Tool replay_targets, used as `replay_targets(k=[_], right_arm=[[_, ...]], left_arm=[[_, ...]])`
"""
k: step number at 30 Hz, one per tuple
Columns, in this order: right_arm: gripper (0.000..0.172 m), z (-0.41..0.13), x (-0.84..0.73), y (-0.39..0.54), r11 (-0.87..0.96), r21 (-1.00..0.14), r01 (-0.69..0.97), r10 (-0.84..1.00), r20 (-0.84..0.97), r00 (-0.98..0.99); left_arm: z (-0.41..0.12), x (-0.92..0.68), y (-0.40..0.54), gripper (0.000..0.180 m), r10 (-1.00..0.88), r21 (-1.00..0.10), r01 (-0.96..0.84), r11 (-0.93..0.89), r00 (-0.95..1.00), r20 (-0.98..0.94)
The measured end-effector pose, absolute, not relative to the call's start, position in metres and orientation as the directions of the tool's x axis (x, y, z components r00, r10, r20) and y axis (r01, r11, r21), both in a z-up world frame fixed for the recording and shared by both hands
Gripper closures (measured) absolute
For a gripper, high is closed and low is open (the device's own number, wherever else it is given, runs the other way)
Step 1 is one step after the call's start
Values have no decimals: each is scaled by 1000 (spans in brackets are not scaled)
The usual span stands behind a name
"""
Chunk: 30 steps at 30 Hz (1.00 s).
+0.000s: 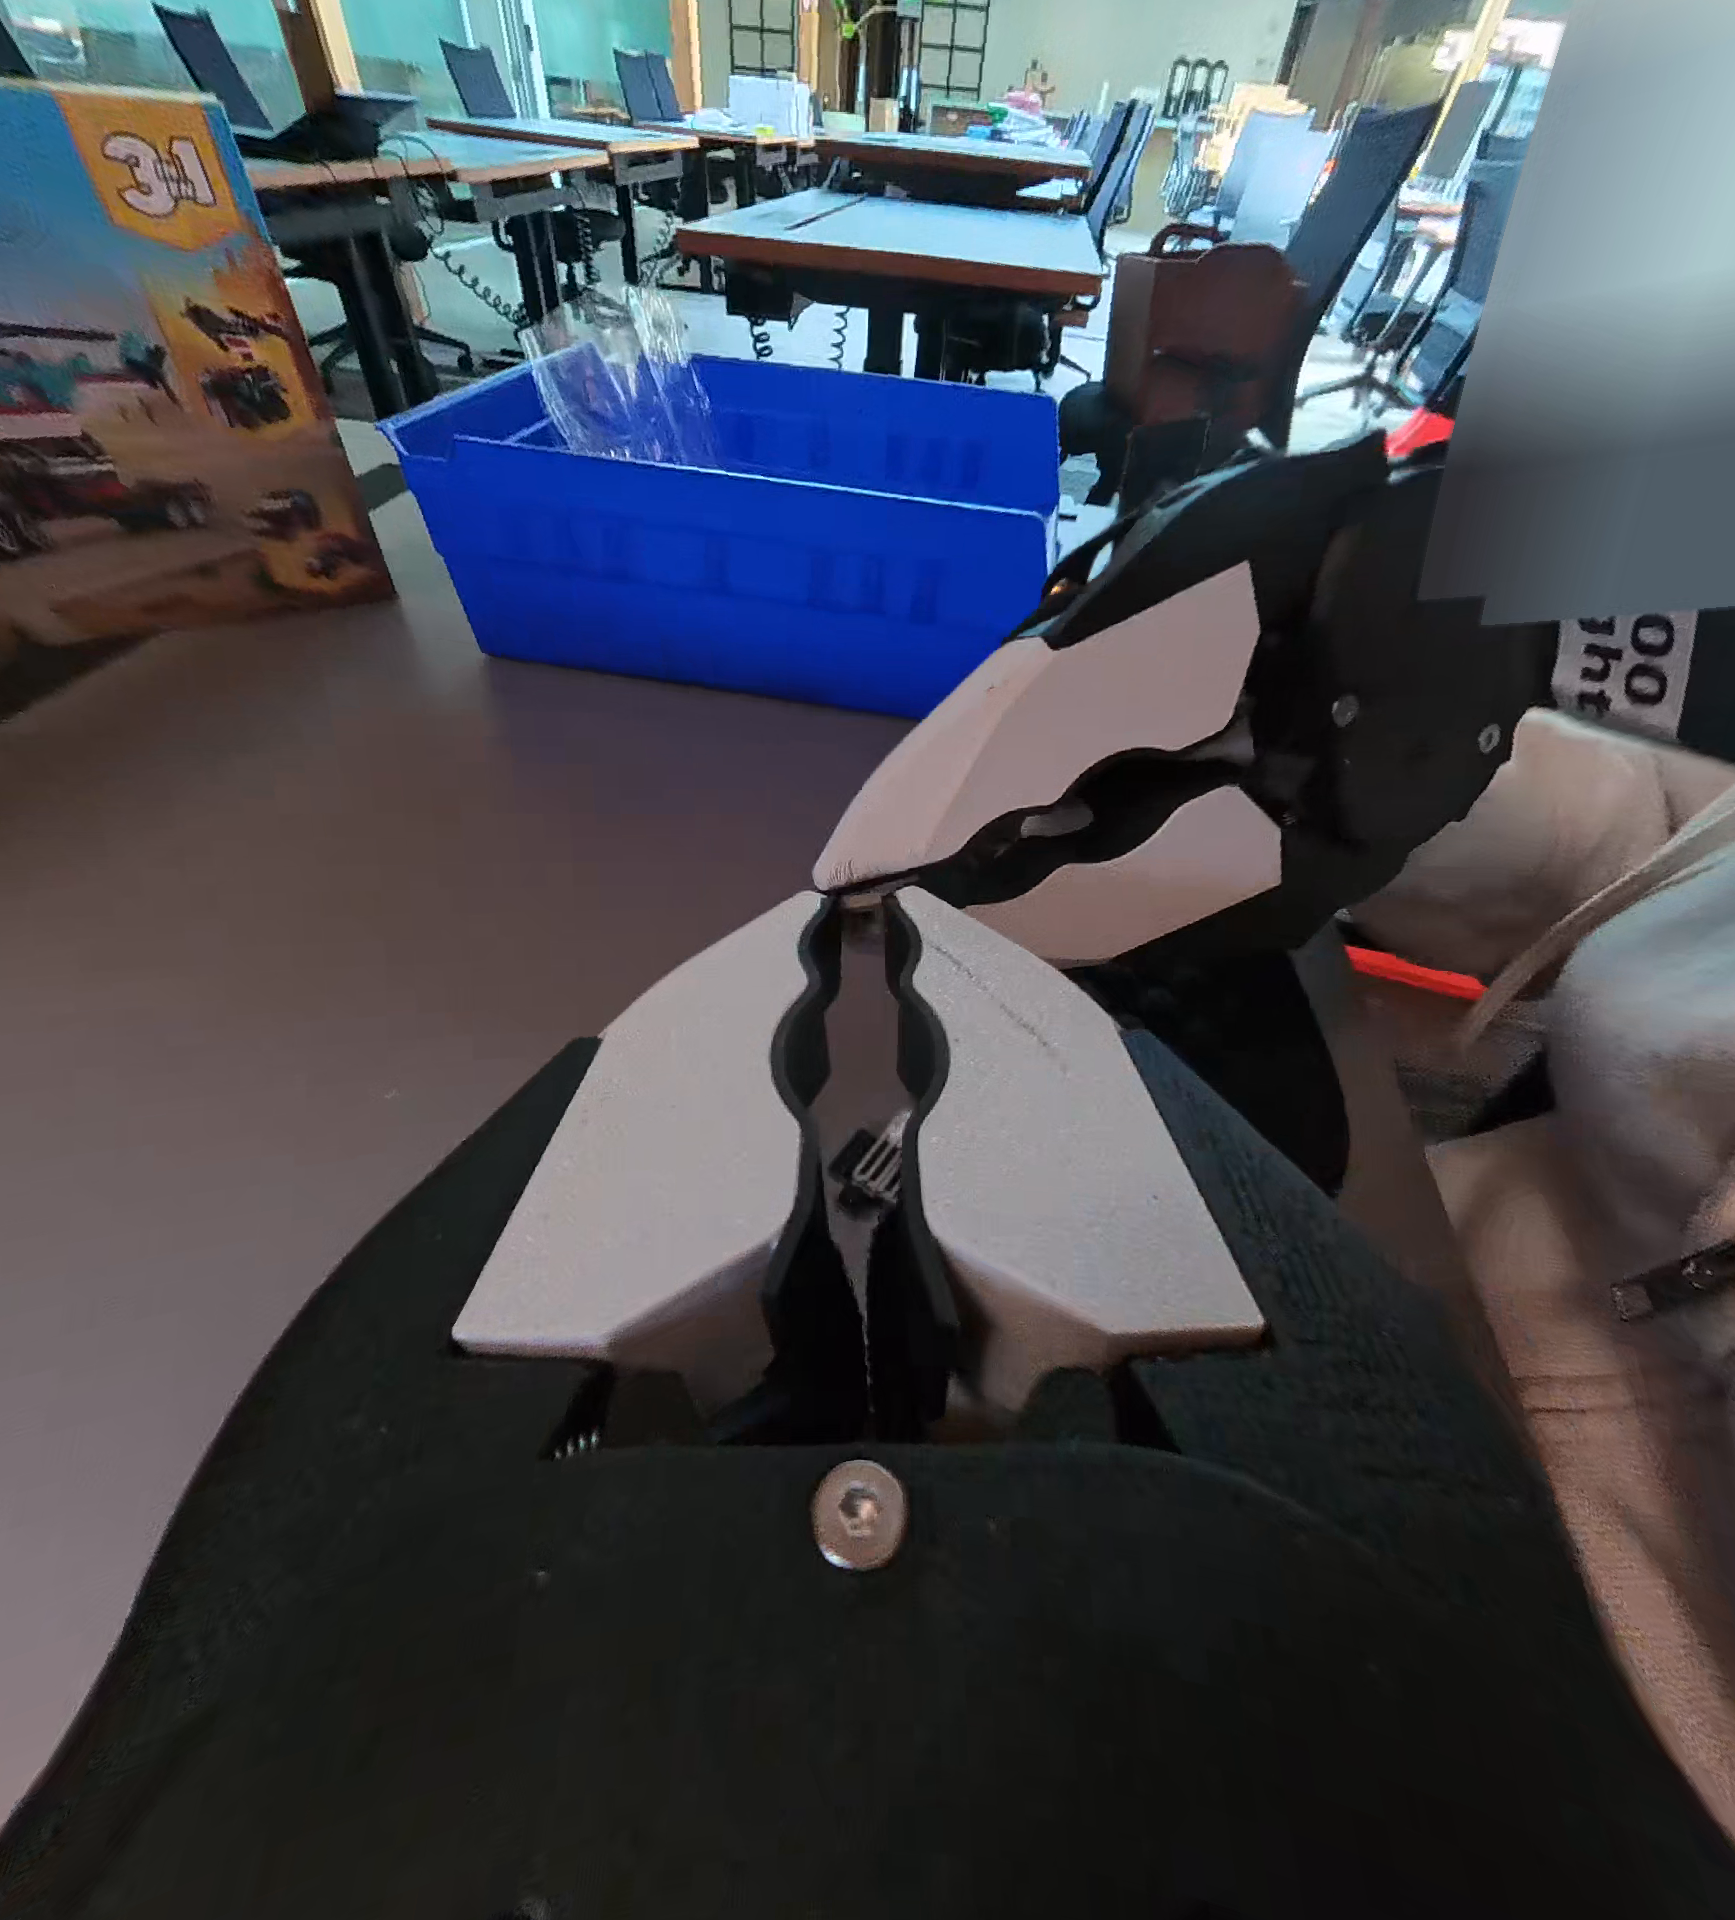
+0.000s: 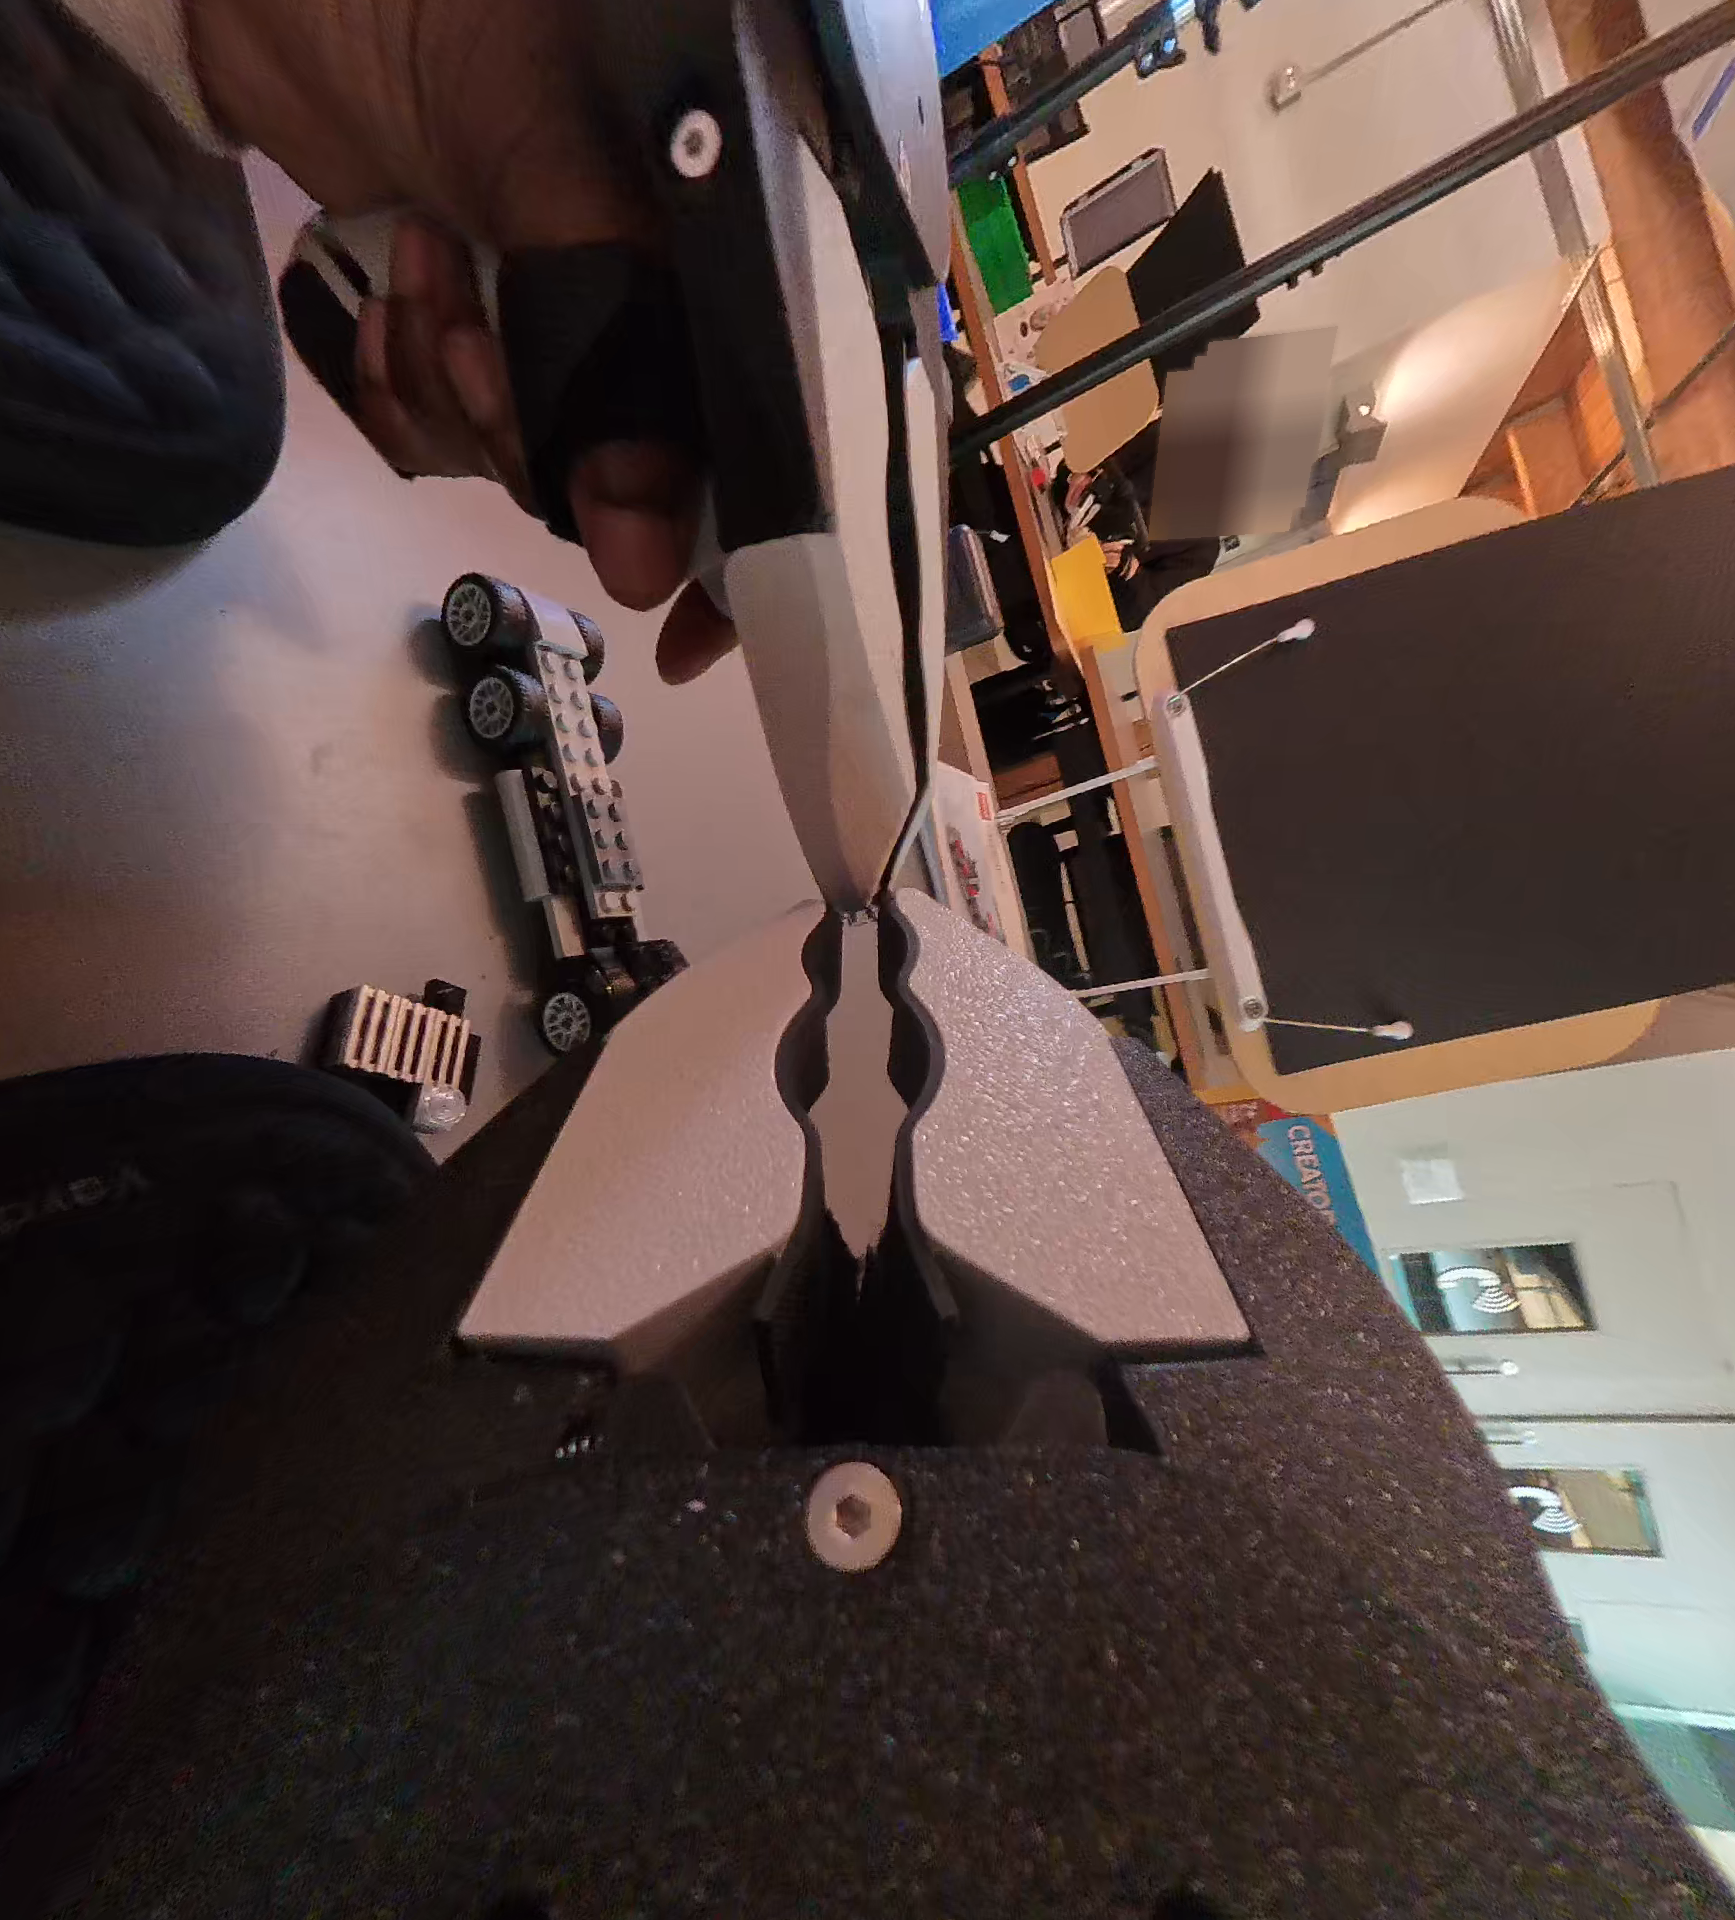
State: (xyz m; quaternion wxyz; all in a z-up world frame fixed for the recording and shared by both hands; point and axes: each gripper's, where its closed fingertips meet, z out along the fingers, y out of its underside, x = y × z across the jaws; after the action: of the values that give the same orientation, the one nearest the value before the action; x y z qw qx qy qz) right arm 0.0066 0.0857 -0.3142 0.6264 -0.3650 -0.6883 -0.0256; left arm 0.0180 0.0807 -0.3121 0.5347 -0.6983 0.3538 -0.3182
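While the toy-set box (image 1: pixel 115 343) and blue bin (image 1: pixel 738 540) sit left on the surface (image 1: pixel 323 883), my left claw (image 1: pixel 859 914) and right claw (image 1: pixel 868 888) both pinch one tiny pale piece (image 1: pixel 861 902). I'd judge steady, square pressure best, with the brick-built truck chassis (image 2: pixel 572 790) lying apart.

Bare table (image 1: pixel 323 935) left; blue bin (image 1: pixel 738 561), box (image 1: pixel 115 364) beyond.

Behind my dark table (image 1: pixel 219 935), rows of wood-edged desks (image 1: pixel 894 244) and black office chairs (image 1: pixel 1362 208) fill the upper frame; glass partitions (image 1: pixel 582 42) at top; daylight.
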Motion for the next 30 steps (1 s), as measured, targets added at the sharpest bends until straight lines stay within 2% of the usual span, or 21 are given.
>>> replay_targets(k=[1,3,4,6,8,12,17,22,26,28,30], right_arm=[[165,-318,6,87,720,-423,551,482,875,42],[172,-348,30,124,564,-359,744,529,849,8],[172,-359,42,135,518,-408,752,589,808,33],[172,-345,43,122,500,-628,597,718,686,120],[172,-316,43,111,510,-737,444,756,630,177],[169,-295,42,98,594,-732,333,716,670,194],[165,-291,26,79,721,-615,319,600,785,156],[152,-287,11,71,826,-427,369,410,903,127],[163,-290,4,78,851,-250,461,244,967,74],[164,-295,3,84,823,-235,517,246,968,49],[165,-305,3,91,777,-271,569,305,952,36]], left_arm=[[-314,17,81,173,-835,-970,-197,-145,551,13],[-309,20,71,173,-845,-950,-311,32,499,-192],[-298,25,61,173,-853,-952,-292,96,468,-230],[-291,22,63,172,-833,-952,-282,119,493,-250],[-295,16,69,173,-844,-971,-233,54,509,-169],[-282,11,71,172,-879,-996,17,-92,469,89],[-275,17,67,172,-891,-961,173,-217,368,267],[-281,20,68,173,-876,-937,182,-299,337,345],[-288,23,69,173,-847,-904,190,-383,318,426],[-292,20,74,173,-813,-880,209,-426,340,474],[-299,19,81,173,-781,-879,206,-429,404,476]])
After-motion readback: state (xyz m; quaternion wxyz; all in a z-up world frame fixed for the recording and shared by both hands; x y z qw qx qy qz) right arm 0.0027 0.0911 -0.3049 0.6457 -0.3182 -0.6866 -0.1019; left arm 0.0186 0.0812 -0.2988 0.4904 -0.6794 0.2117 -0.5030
